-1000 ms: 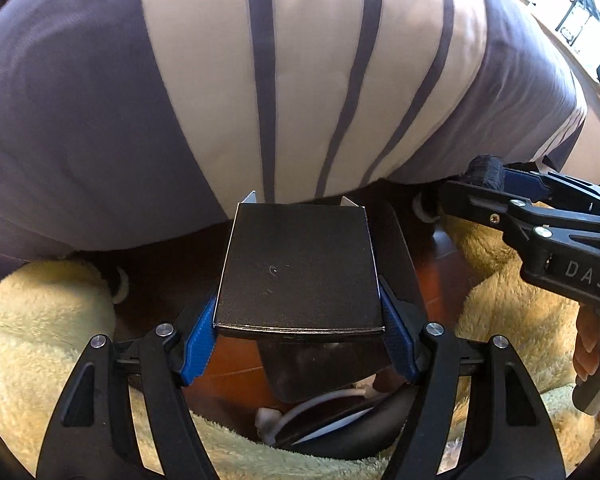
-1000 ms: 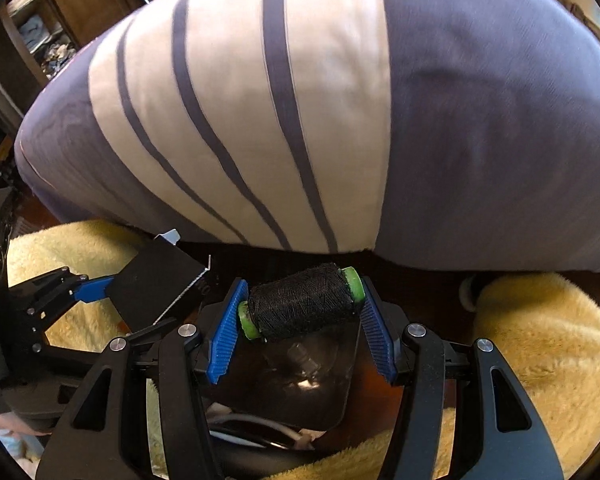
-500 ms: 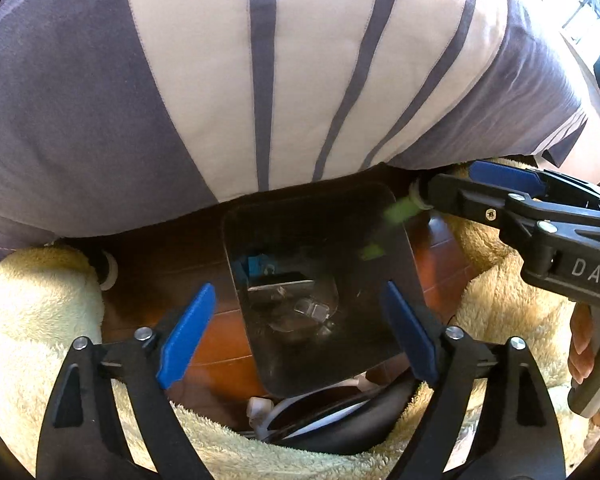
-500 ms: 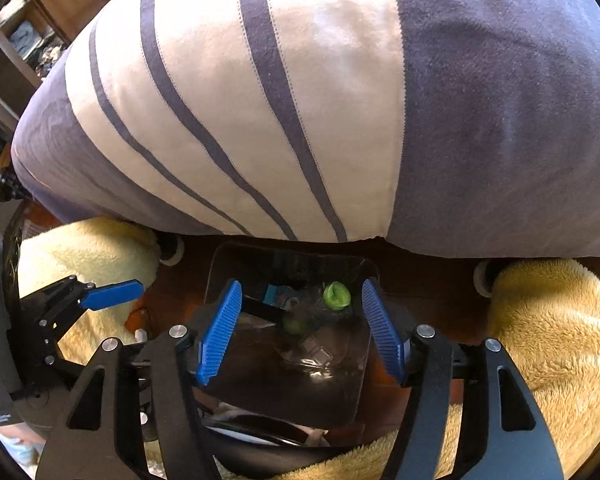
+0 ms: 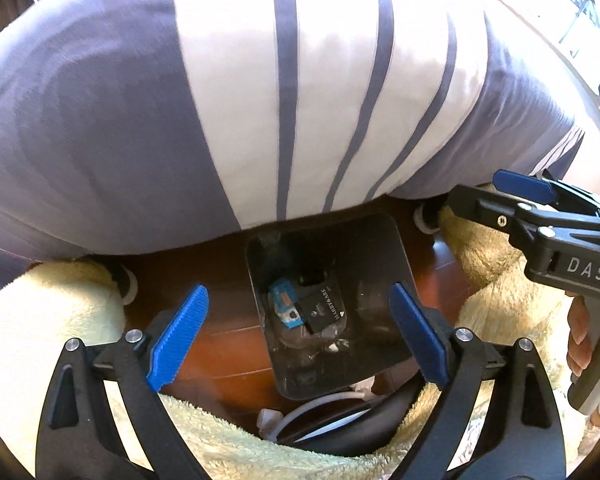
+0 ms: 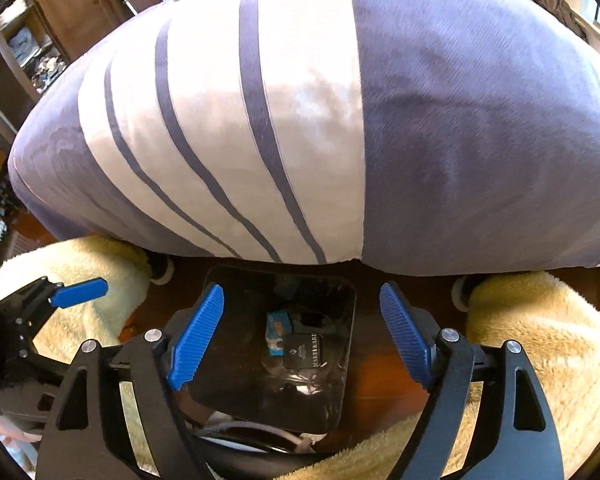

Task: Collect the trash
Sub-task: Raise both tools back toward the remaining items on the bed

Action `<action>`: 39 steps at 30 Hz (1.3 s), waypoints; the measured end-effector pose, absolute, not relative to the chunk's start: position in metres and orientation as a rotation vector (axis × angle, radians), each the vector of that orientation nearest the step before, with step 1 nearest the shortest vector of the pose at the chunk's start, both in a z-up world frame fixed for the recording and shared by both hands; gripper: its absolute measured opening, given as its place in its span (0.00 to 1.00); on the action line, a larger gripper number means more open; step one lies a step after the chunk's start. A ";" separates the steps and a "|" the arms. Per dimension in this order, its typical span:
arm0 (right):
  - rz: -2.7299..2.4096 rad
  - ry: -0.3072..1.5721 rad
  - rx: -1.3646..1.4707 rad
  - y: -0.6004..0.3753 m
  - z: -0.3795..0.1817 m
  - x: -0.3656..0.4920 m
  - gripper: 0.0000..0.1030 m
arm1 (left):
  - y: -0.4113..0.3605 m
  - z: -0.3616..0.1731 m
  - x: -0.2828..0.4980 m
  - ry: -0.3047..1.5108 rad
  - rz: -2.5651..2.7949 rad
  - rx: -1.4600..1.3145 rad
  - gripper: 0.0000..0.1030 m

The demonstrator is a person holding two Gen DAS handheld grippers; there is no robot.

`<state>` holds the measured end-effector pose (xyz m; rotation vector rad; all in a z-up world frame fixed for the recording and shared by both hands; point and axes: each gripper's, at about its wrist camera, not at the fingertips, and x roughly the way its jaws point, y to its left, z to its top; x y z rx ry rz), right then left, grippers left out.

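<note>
A dark, see-through trash bin (image 5: 384, 248) stands on the wooden floor below both grippers; it also shows in the right wrist view (image 6: 342, 292). Inside lie a black box (image 5: 323, 311) with white lettering, a blue-and-white packet (image 5: 285, 307) and other scraps; the box (image 6: 306, 349) and packet (image 6: 277, 330) show in the right view too. My left gripper (image 5: 298, 336) is open and empty above the bin. My right gripper (image 6: 302, 334) is open and empty above it, and its arm (image 5: 540, 220) reaches in at the right of the left view.
A big purple-and-white striped cushion (image 5: 260, 100) fills the space behind the bin. Cream fluffy rugs (image 5: 40, 320) (image 6: 540, 332) lie on both sides. White cables and a black object (image 5: 332, 412) lie in front of the bin.
The left gripper opened and dropped the black box into the bin. The right gripper opened and dropped the black thread spool with green ends. Both grippers have risen.
</note>
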<state>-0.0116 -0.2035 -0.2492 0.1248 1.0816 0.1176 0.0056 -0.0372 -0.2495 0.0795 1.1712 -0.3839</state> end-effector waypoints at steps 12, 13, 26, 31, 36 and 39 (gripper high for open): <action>0.084 0.990 0.124 -0.221 -0.213 -0.016 0.82 | -0.018 -0.205 0.006 1.057 -0.347 0.057 0.85; 0.079 0.979 0.124 -0.224 -0.209 -0.014 0.82 | -0.016 -0.201 0.008 1.049 -0.342 0.055 0.85; 0.053 0.877 0.077 -0.229 -0.161 0.028 0.83 | 0.005 -0.156 0.052 0.941 -0.288 0.049 0.85; 0.047 0.854 0.070 -0.231 -0.151 0.056 0.83 | 0.008 -0.142 0.077 0.910 -0.275 0.051 0.85; 0.067 0.832 0.081 -0.226 -0.141 0.090 0.83 | 0.008 -0.135 0.105 0.892 -0.259 0.054 0.85; 0.092 0.816 0.079 -0.217 -0.135 0.110 0.83 | 0.009 -0.129 0.125 0.882 -0.247 0.059 0.85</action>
